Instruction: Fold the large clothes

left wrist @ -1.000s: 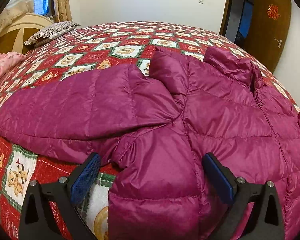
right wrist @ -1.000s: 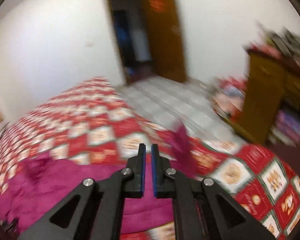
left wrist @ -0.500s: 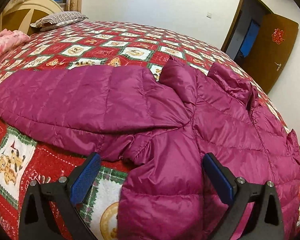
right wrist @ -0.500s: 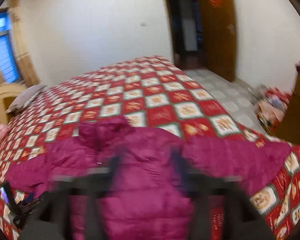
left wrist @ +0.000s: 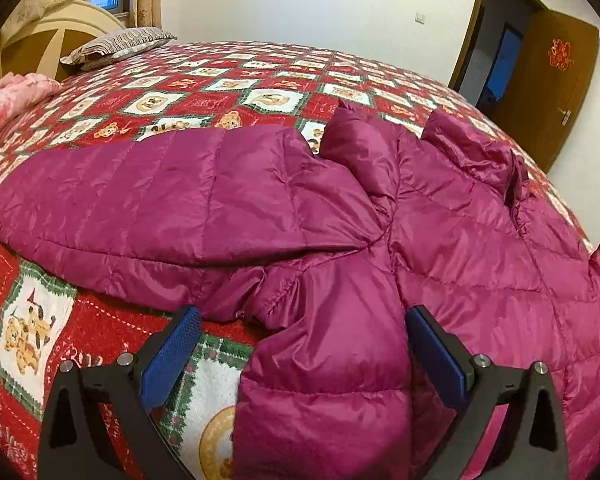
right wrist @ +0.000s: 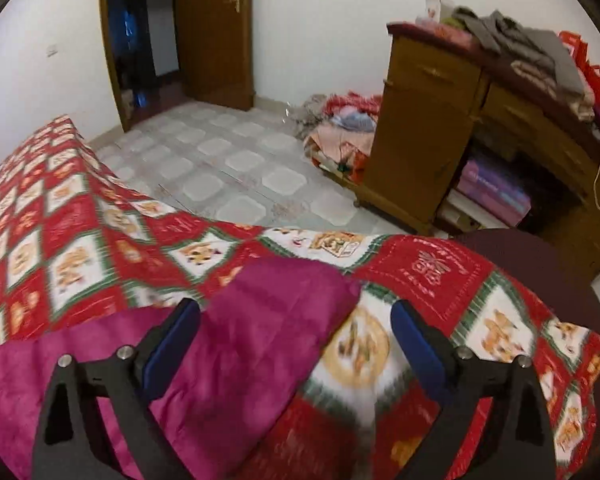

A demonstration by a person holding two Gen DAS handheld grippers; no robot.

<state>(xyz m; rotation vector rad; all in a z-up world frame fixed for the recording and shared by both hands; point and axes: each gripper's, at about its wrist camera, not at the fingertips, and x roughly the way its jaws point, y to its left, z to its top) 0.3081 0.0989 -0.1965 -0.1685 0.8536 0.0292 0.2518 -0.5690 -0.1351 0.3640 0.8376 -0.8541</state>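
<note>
Magenta quilted puffer jacket (left wrist: 440,248) is spread on the red teddy-bear patchwork bedspread (left wrist: 228,92), one sleeve lying across its front, so folding's barely begun. Left tongs (left wrist: 300,356) gape empty over the jacket's hem; right tongs (right wrist: 296,344) are opening over its other sleeve, gripping nothing.

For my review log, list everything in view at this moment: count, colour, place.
puffer jacket: one, magenta, spread on the bed, a sleeve out each side
bedspread: one, red, white and green bear pattern, covering the bed
pillow: one, striped, at the headboard
pink blanket: one, bed's far left edge
door: one, brown, open
wooden desk: one, brown, clothes piled on top
clothes heap: mixed, floor beside the desk
left gripper: black, blue pads, open over the jacket
right gripper: black, blue pads, jaws opening over a sleeve end
</note>
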